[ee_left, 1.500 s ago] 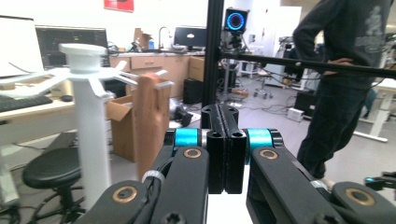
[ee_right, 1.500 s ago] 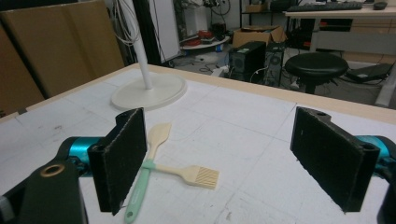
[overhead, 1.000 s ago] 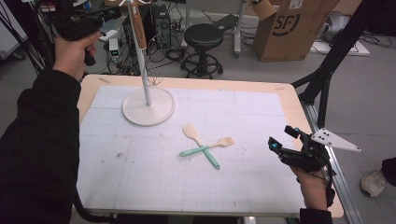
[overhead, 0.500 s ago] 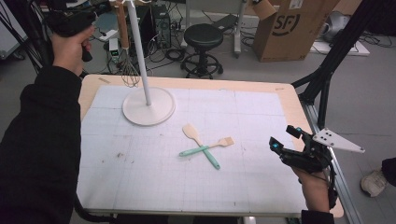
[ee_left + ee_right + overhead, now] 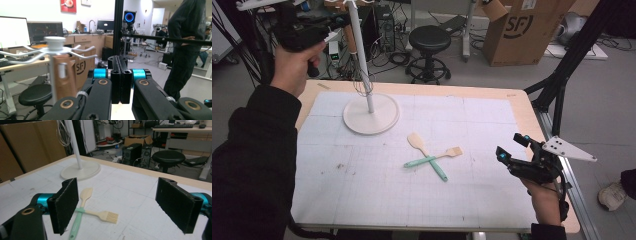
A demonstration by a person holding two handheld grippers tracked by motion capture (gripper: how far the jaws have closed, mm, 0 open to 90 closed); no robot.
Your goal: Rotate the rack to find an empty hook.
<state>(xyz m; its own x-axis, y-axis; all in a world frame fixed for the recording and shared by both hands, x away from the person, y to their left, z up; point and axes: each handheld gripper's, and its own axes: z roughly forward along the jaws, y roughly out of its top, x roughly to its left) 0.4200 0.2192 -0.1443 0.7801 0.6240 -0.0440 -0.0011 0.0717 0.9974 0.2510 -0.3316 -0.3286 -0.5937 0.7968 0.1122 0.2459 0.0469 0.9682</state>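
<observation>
Hovering closed beside the white metal hook stand [image 5: 371,107], the left gripper [image 5: 341,21] may topple it, while the right gripper [image 5: 508,149] stands open.

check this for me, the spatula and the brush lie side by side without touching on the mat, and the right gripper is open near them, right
Not quite. The spatula and the brush lie crossed, one over the other, not side by side and apart; the high view shows this, and the right gripper view agrees. They do lie on the mat, and the right gripper is open near them.
</observation>
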